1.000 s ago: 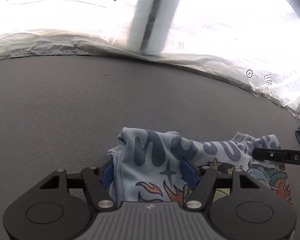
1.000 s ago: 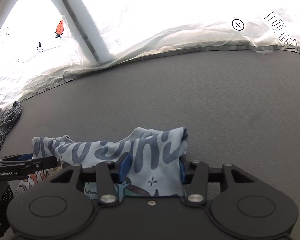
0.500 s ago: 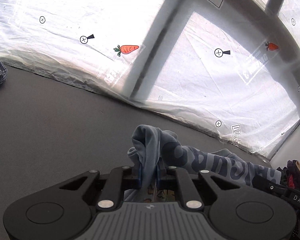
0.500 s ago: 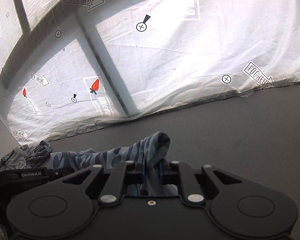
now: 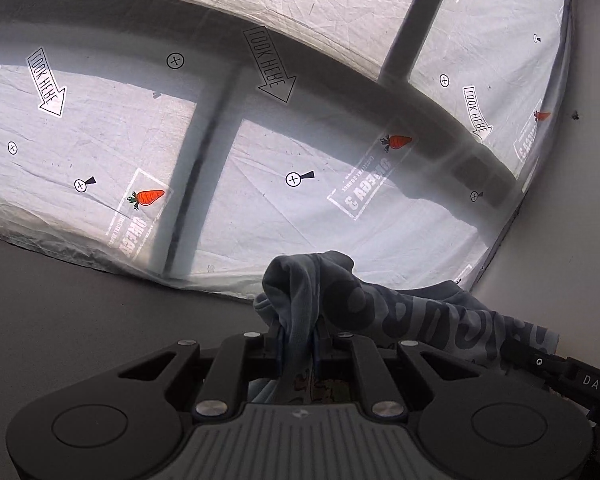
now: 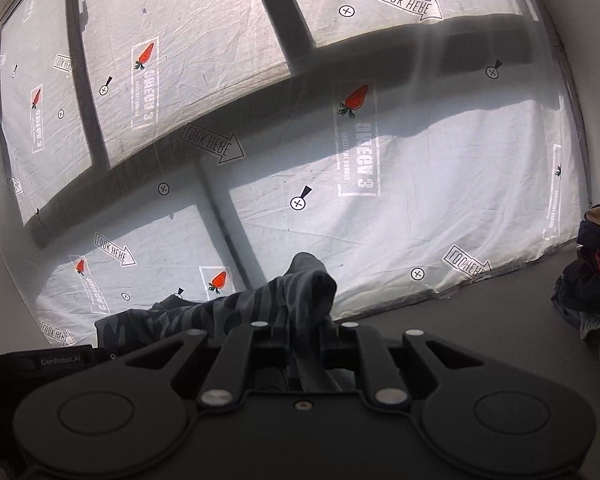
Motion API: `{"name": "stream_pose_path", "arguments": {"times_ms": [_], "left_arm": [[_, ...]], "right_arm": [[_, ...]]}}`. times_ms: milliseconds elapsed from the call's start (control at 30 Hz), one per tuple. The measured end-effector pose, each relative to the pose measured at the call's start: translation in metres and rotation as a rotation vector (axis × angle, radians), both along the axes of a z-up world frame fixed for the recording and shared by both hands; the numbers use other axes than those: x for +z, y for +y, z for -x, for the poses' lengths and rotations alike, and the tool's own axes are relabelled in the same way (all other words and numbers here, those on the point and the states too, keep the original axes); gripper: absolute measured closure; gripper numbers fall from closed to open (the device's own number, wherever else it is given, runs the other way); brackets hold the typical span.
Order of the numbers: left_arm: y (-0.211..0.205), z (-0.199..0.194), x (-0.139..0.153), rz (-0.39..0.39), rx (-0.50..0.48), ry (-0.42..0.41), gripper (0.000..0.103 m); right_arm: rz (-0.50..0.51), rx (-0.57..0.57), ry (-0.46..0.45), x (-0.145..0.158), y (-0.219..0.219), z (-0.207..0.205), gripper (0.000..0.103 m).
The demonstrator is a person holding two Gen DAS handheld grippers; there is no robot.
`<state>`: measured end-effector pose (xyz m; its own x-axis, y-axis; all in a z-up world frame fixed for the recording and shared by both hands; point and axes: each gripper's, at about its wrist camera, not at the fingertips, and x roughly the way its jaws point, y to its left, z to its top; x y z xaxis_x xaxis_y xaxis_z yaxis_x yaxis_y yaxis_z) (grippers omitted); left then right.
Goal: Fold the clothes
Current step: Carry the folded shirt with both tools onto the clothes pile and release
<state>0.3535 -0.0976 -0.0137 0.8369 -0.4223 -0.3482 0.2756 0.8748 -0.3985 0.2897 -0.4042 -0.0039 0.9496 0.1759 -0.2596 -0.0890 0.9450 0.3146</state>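
A light blue garment (image 5: 380,308) printed with dark wavy letters and cartoon figures hangs stretched between both grippers, lifted off the grey table. My left gripper (image 5: 296,344) is shut on a bunched corner of it. The cloth runs right to the other tool (image 5: 572,376) at the frame's edge. In the right wrist view the same garment (image 6: 260,308) looks dark against the light. My right gripper (image 6: 304,348) is shut on its other corner, and the cloth stretches left toward the left tool (image 6: 44,360).
The grey table (image 5: 80,304) ends at a backlit plastic sheet (image 6: 420,200) printed with carrots and arrows over a window frame. A heap of dark clothes (image 6: 592,280) lies on the table at the right of the right wrist view.
Both grippers closed on the garment's corners a second ago and have since lifted it off the table, tilting upward so the views now show mostly the window sheet.
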Motion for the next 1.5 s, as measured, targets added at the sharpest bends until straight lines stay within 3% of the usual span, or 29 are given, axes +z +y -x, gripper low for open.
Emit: {"name": "stream_pose_path", "arguments": {"times_ms": [233,500,733,900,1067,1233,1367,1500], "left_arm": [[-0.046,-0.005,0.007,0.095,-0.171,-0.008,0.090],[-0.137,-0.014,0.023,0.145,-0.273,-0.038,0.090],[-0.246,-0.041,0.071,0.146,-0.352,-0.162,0.090],[-0.334,-0.085,0.106,0.080,-0.467,-0.228,0.090],[-0.438,-0.122,0.123,0.028,-0.598,-0.223,0.090],[-0.547,-0.161,0.099,-0.022,-0.717,-0.170,0.090],[-0.624,-0.204,0.052,-0.072,-0.778,-0.051,0.089],[-0.665,-0.240,0.003,-0.070,-0.813,0.060,0.088]], "right_arm": [[0.044,-0.153,0.007,0.027,-0.027,0.050,0.090],[0.074,-0.296,-0.037,0.048,-0.079,0.086,0.090],[-0.053,-0.374,-0.187,0.060,-0.170,0.099,0.090],[-0.164,-0.464,-0.298,0.062,-0.232,0.102,0.090],[-0.231,-0.605,-0.353,0.052,-0.291,0.095,0.090],[-0.264,-0.787,-0.331,0.027,-0.343,0.077,0.090],[-0.321,-0.907,-0.247,-0.008,-0.388,0.052,0.090],[-0.377,-1.026,-0.161,-0.043,-0.433,0.027,0.090]]}}
